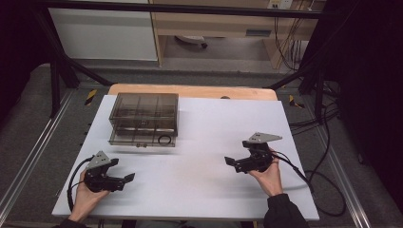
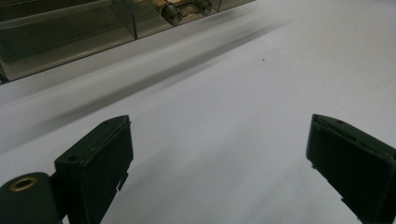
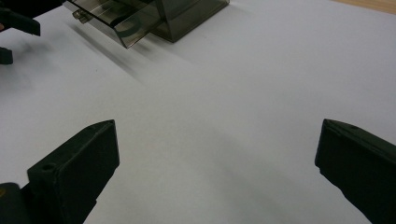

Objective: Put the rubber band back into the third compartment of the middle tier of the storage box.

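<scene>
Left gripper wide open, jaws far apart, holding and touching nothing; in the left gripper view only bare white surface between the jaws. Right gripper likewise wide open and empty, jaws spread over the same bare surface in the right gripper view.

Left hand wrapped around the gripper body at the near left of the bench, forearm coming in from the bottom edge, jaws aimed right and slightly inward. Right hand gripping from behind at the right side of the bench, dark sleeve at the wrist, jaws aimed left toward the centre. Both grippers low over the white surface and well apart from each other.

Smoky transparent drawer box standing on the far left part of the bench, well apart from both grippers. Long axis running left to right along the bench; front facing the person. Lower drawer pulled partly out toward the near edge, a dark ring lying in its right end. Drawer front with small metal knobs visible at the top of the left gripper view; the open drawer with the ring at the top left of the right gripper view.
</scene>
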`<state>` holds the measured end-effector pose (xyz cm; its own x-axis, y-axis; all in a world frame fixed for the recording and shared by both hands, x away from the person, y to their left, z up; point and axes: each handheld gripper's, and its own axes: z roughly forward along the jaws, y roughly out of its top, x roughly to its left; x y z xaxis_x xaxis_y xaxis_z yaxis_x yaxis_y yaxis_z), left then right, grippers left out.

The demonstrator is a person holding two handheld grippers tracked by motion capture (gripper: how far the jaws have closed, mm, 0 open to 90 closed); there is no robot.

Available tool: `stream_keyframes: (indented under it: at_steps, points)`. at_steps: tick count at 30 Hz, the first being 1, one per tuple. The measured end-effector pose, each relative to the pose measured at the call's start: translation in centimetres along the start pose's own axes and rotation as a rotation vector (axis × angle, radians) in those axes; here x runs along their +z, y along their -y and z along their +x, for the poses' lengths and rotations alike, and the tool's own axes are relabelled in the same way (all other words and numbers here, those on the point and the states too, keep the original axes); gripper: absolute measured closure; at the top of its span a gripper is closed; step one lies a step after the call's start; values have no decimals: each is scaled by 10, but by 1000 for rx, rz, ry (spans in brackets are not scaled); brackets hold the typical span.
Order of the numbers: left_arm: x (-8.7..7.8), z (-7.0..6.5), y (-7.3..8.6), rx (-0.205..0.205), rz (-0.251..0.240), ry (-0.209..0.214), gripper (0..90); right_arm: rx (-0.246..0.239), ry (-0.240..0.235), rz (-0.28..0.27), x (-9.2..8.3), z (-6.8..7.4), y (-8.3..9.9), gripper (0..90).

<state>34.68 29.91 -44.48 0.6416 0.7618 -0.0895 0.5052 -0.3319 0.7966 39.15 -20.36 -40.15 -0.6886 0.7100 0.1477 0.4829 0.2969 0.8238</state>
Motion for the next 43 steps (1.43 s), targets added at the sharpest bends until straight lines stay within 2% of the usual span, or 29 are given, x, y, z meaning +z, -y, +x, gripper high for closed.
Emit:
stream_keyframes:
  at_steps: [11, 16, 19, 26, 33, 43]
  points:
    - [1, -1, 0, 2, 3, 0, 69, 27, -12, -16, -20, -12, 36, 5]
    - [1, -1, 0, 5, 6, 0, 69, 38, -12, -5, -25, -16, 49, 5]
    - [1, -1, 1, 6, 6, 1, 70, 49, -20, -25, -28, -18, 57, 5]
    - [2, -2, 1, 12, 8, 4, 70, 65, -19, -23, -34, -23, 75, 5]
    - [3, -3, 1, 17, 11, 8, 70, 81, -25, -38, -39, -27, 81, 7]
    - [3, -4, 1, 19, 10, 6, 70, 67, -22, -26, -37, -26, 82, 6]
